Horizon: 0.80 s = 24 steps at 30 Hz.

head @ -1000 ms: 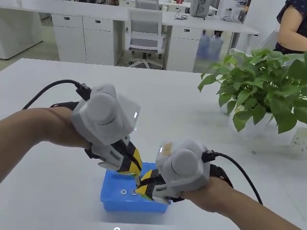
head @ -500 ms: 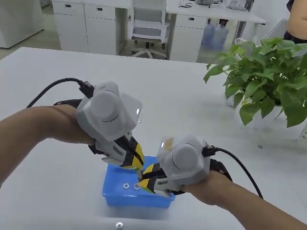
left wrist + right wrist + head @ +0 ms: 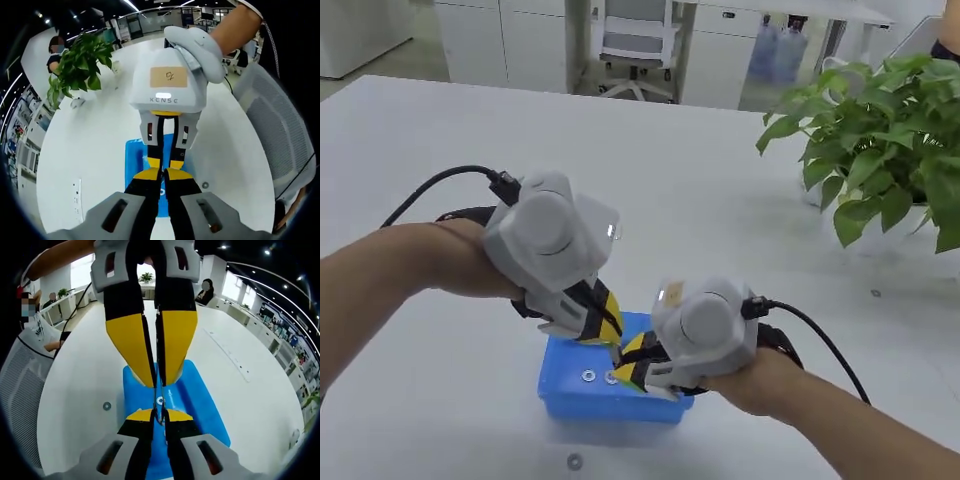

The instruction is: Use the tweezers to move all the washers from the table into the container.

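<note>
A blue container (image 3: 560, 392) sits on the white table with two washers (image 3: 588, 376) in it. One more washer (image 3: 574, 461) lies on the table just in front of it. My left gripper (image 3: 603, 335) and right gripper (image 3: 628, 370) meet tip to tip over the container. In the right gripper view, thin metal tweezers (image 3: 158, 390) run between the left gripper's yellow fingers (image 3: 131, 340) down into my right gripper (image 3: 159, 416). Both look shut on the tweezers. The left gripper (image 3: 160, 175) faces the right gripper's fingers (image 3: 152, 162) above the container (image 3: 131, 160).
A leafy potted plant (image 3: 880, 150) stands at the table's right. Cables trail from both grippers. Beyond the far edge are white cabinets and an office chair (image 3: 628, 45). Bare table lies left of and behind the container. The loose washer (image 3: 107, 405) also lies beside the container (image 3: 200, 405).
The camera has tilted down, so the picture has shifted and the loose washer in front of the container shows more fully. Both grippers stay together over the container, barely moved.
</note>
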Tool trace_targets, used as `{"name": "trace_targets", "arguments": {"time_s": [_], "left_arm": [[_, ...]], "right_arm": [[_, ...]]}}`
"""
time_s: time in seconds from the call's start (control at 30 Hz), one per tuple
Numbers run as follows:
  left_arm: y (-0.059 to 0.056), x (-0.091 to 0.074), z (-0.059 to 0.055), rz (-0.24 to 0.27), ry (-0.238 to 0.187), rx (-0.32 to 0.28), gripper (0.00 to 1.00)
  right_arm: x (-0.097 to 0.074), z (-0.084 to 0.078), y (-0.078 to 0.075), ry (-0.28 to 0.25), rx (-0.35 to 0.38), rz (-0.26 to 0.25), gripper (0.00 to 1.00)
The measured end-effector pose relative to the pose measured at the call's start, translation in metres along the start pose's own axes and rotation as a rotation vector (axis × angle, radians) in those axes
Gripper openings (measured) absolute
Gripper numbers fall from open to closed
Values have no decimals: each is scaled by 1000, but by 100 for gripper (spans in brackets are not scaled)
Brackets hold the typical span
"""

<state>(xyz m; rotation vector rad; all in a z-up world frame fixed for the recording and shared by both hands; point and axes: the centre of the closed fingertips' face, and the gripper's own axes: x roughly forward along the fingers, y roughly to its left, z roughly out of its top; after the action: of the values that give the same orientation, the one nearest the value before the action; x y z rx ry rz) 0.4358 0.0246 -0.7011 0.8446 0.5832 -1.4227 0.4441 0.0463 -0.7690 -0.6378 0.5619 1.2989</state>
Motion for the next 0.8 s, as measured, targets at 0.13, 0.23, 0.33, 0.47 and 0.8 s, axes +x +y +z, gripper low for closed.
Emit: {"name": "trace_targets", "arguments": {"time_s": [0.13,0.23,0.33,0.47,0.8], "left_arm": [[2,5,-5,-5,3,-5,6],[3,7,-7,-5,2,-8,6],[3,9,-9,-7,3,-14,6],[3,12,-9,-7,4,-15,6],[3,15,-12,-6,12,-10,6]], "right_arm": [[5,-5,-2,9,-5,5,10],[6,-7,-4,12,0,7,10],[8,-9,-4,14,2,12,10],[9,-11,-4,17,4,16,10],[12,-15,-4,25,4,20,10]]}}
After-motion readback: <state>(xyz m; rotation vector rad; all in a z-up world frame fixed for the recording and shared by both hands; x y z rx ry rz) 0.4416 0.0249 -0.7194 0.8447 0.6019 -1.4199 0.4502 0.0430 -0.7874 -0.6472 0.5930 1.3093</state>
